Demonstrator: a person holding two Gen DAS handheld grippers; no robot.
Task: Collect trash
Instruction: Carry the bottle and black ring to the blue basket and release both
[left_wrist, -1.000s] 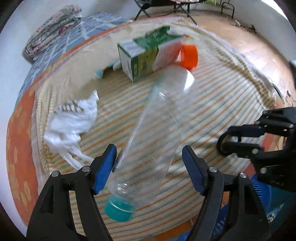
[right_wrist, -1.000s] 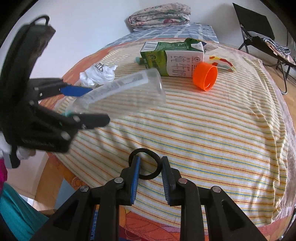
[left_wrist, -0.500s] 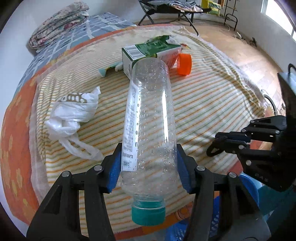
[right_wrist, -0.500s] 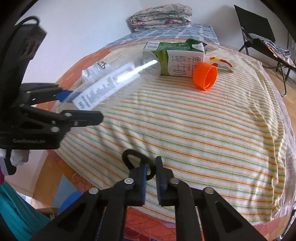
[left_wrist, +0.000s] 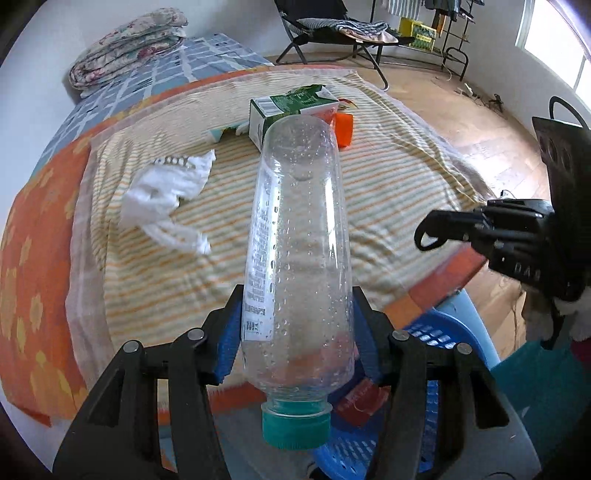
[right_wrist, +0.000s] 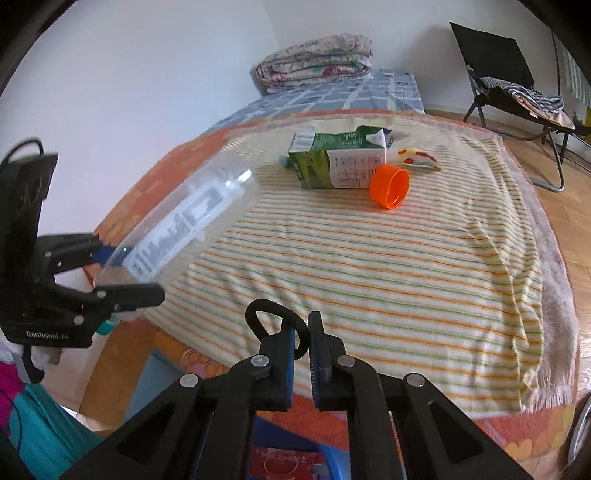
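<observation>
Since a second ago my left claw (left_wrist: 295, 332) has closed on the bottle (left_wrist: 299, 236) and lifted it off the bed (right_wrist: 388, 266) — pads pressing both sides near the neck, teal cap (left_wrist: 295, 424) toward the camera, base pointing out over the striped sheet. Below the cap: blue basket (left_wrist: 443, 332). Left to right on the sheet: white bag (left_wrist: 162, 188), green carton (right_wrist: 332, 162), orange cap (right_wrist: 390, 186). My right claw (right_wrist: 301, 332) — jaws drawn together, pinching a black ring (right_wrist: 273, 317) at the bed's near edge.
</observation>
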